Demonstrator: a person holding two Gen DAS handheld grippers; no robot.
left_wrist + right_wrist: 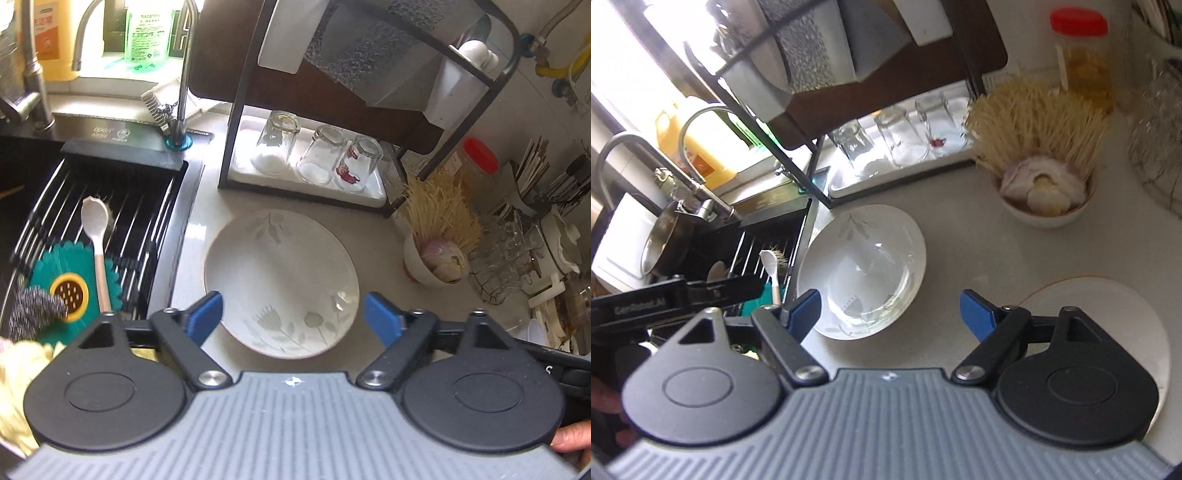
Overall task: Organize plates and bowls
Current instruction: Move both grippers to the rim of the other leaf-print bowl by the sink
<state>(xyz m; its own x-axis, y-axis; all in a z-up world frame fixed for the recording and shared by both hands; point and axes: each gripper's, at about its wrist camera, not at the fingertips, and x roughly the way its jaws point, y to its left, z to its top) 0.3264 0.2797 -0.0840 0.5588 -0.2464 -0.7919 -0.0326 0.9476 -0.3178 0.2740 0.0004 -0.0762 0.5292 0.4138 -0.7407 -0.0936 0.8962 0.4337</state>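
A white deep plate with a pale leaf pattern (280, 273) lies on the counter beside the sink, also seen in the right wrist view (864, 266). My left gripper (293, 317) hovers over its near rim, open, blue pads apart and touching nothing. My right gripper (891, 314) is open too, over bare counter just right of that plate. A second white plate with a thin orange rim (1108, 295) lies at the lower right, partly hidden under the right finger's mount. The left tool's black body (676, 295) shows at the left edge.
A sink (192, 221) with a black wire rack, a white spoon (96, 251) and a green mat lies left. Behind stands a dark shelf frame (236, 122) over a tray with three upturned glasses (314, 158). A small bowl of garlic (1045, 206) and a red-lidded jar (1078, 55) stand right.
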